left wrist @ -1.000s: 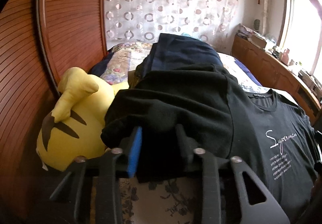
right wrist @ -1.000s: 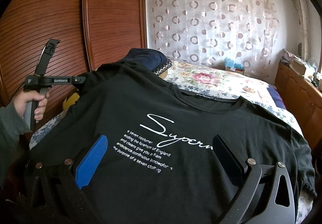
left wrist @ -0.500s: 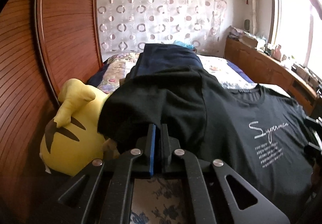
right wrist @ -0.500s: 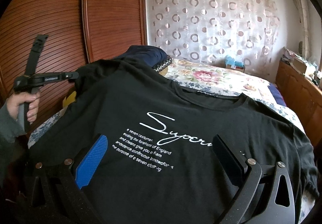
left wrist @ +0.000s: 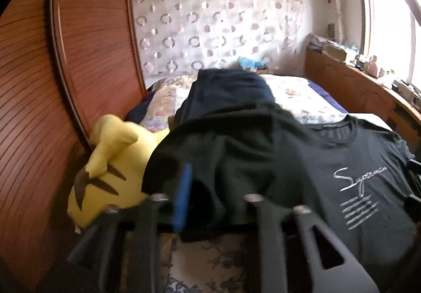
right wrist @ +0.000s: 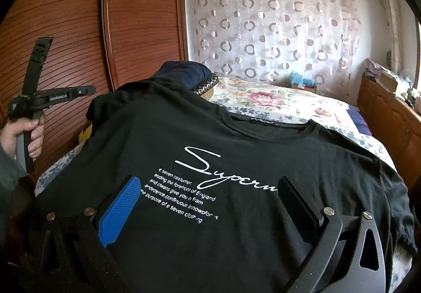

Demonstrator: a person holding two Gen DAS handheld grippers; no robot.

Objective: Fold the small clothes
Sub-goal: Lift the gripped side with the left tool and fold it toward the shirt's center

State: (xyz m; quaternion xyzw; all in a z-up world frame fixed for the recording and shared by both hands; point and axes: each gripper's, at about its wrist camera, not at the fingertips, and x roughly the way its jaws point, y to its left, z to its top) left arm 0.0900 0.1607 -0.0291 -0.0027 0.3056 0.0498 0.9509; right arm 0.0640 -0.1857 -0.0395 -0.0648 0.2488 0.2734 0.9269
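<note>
Both claws gape: left claw (left wrist: 218,187) straddles the black T-shirt (right wrist: 210,187) sleeve, right claw (right wrist: 208,203) holds nothing.

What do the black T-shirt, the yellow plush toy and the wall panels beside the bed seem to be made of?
Black T-shirt: soft matte knit, probably cotton; it drapes and creases, with white printed lettering.
Yellow plush toy: fuzzy stuffed fabric, rounded and puffy.
Wall panels: glossy reddish-brown ribbed wood or wood veneer; which one is unclear.

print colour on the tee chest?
White script and text on the black t-shirt; sharpest in the right wrist view.
</note>
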